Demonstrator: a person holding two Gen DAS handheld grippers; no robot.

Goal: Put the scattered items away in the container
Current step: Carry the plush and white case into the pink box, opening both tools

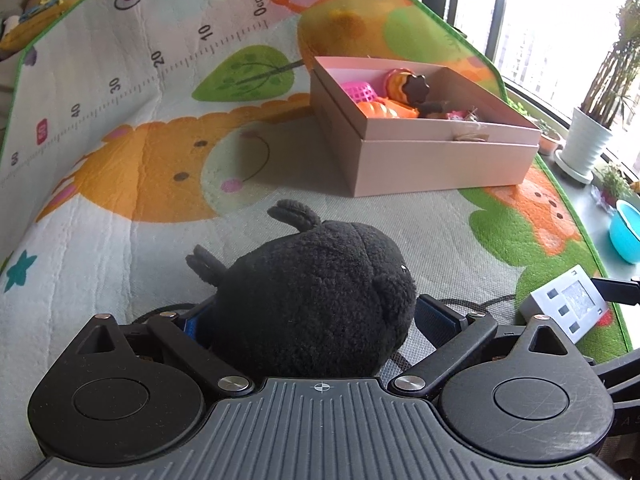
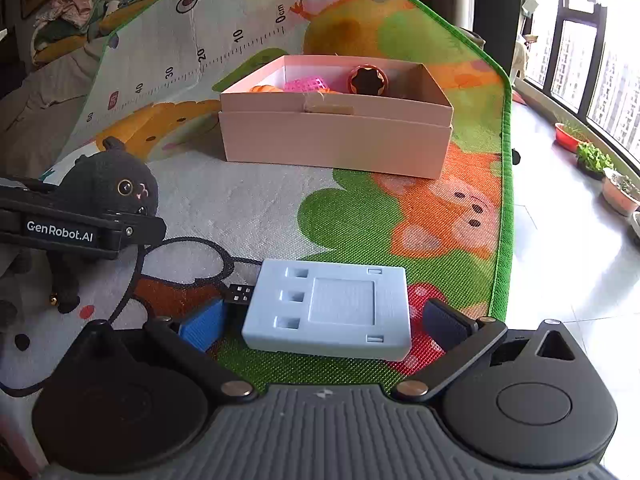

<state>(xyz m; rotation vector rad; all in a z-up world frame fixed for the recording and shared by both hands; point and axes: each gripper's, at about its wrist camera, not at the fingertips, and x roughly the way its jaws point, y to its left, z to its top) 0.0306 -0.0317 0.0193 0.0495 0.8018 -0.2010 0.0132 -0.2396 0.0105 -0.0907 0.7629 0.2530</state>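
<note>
The left gripper (image 1: 316, 316) is straddling the round black plush cat toy (image 1: 316, 300), its fingers spread wide on either side of the soft body; the blue-padded finger on one flank is pressing against the fleece while the other pad (image 1: 438, 318) is standing just clear of it, so the toy is bracketed rather than squeezed, probably so that a closing stroke will catch the bulk of the body and not an ear or a leg. The right gripper (image 2: 332, 322) is doing much the same with the pale blue flat rectangular plastic block (image 2: 330, 308), which is lying flat on the colourful cartoon play mat (image 2: 248, 208) between the fingers; both pads are sitting apart from its short ends, a wide stance with nothing gripped yet. The block's flat, hard sides are likely to suit a pinch across its width, which would explain why the gripper is lining up low and square to it. Ahead of both sets of fingertips, well apart from them across the mat, the open pink cardboard box (image 2: 336, 140) is waiting with a pink mesh basket (image 2: 306, 85) and orange toy pieces already lying inside. Judging from this, the tidying is partly done, and these two items are still outside the box.
</note>
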